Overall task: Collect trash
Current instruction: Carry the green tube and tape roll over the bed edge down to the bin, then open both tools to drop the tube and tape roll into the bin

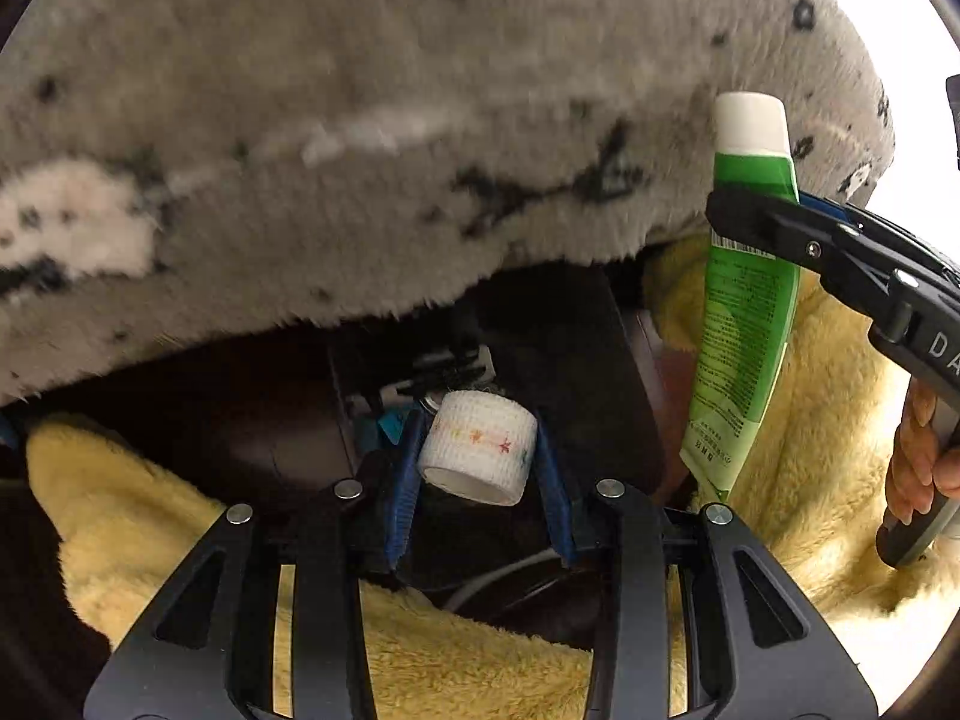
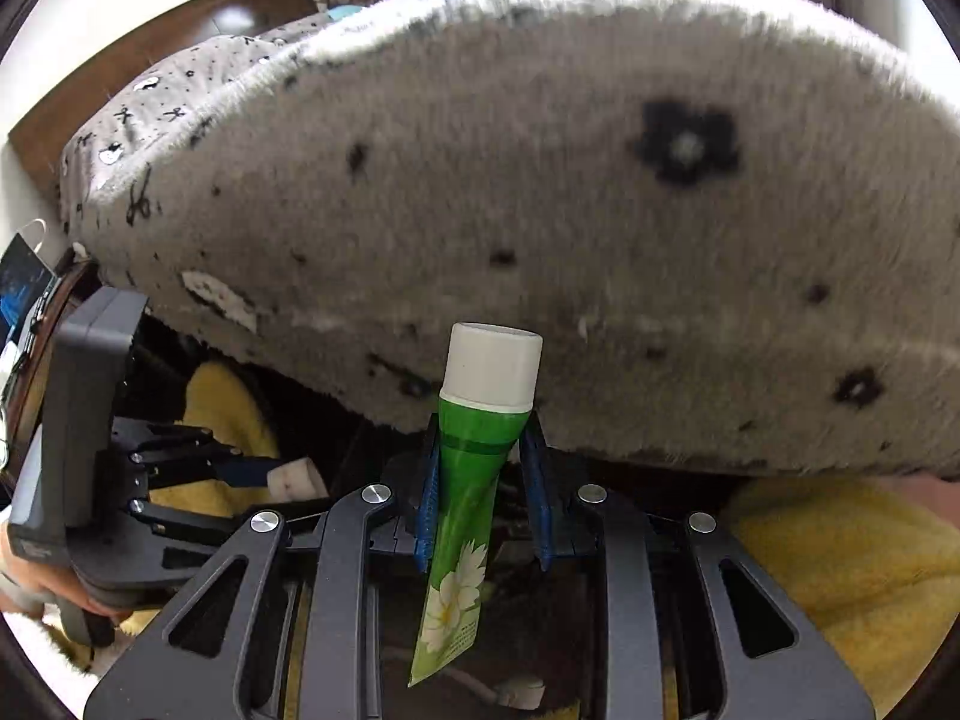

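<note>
Left gripper (image 1: 477,450) clamps a tape roll (image 1: 478,447) at lower centre; right gripper (image 2: 480,480) is pinched on a green tube (image 2: 465,504), cap up. Both pieces look collected, neither yet dropped; no bin shows. Overhead a grey blanket (image 1: 360,150) overhangs, yellow fleece (image 1: 150,510) crowds both sides, leaving only the dark gap between.

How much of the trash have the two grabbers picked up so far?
Two pieces are picked up. The left gripper is shut on a white tape roll, and the right gripper is shut on a green tube with a white cap. Still to do: drop them somewhere; no bin is visible. Whether more trash is hidden beyond the grey blanket can't be told.
</note>
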`<state>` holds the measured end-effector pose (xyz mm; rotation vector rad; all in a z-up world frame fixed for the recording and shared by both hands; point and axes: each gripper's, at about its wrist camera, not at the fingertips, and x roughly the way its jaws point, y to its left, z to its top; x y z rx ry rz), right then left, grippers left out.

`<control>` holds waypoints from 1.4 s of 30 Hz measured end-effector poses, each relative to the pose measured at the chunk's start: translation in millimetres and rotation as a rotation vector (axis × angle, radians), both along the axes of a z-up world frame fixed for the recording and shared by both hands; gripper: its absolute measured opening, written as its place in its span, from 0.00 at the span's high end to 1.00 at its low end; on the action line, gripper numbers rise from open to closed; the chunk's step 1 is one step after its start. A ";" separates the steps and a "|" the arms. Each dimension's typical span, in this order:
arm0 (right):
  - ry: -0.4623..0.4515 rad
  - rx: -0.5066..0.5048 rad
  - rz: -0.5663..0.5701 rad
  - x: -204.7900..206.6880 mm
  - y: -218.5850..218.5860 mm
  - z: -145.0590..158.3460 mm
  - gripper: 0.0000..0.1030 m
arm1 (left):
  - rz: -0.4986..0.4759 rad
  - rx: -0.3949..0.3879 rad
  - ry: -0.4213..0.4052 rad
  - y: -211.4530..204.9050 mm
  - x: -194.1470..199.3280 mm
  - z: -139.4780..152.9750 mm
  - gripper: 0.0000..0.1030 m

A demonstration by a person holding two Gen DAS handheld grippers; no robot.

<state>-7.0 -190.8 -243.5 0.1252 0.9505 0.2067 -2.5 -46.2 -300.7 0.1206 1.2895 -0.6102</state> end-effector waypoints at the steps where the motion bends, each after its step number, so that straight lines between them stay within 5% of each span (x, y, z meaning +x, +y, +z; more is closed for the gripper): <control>1: 0.012 0.009 -0.002 0.1 -0.3 -3.9 0.75 | -0.003 0.000 0.015 -1.5 -0.2 -4.6 0.67; 14: 0.108 0.011 0.037 4.2 16.3 -33.2 0.73 | -0.013 0.033 0.078 -17.7 0.6 -37.3 0.66; 17: 0.137 0.000 0.018 5.9 17.1 -40.0 0.72 | -0.002 0.044 0.077 -14.0 -0.2 -39.1 0.58; 33: 0.148 -0.013 -0.033 3.8 -12.7 -30.7 0.15 | 0.014 0.077 -0.018 3.0 -1.5 1.2 0.14; 42: 0.145 0.004 -0.051 6.5 -30.1 -5.2 0.10 | 0.024 0.056 -0.074 12.0 -4.0 37.1 0.09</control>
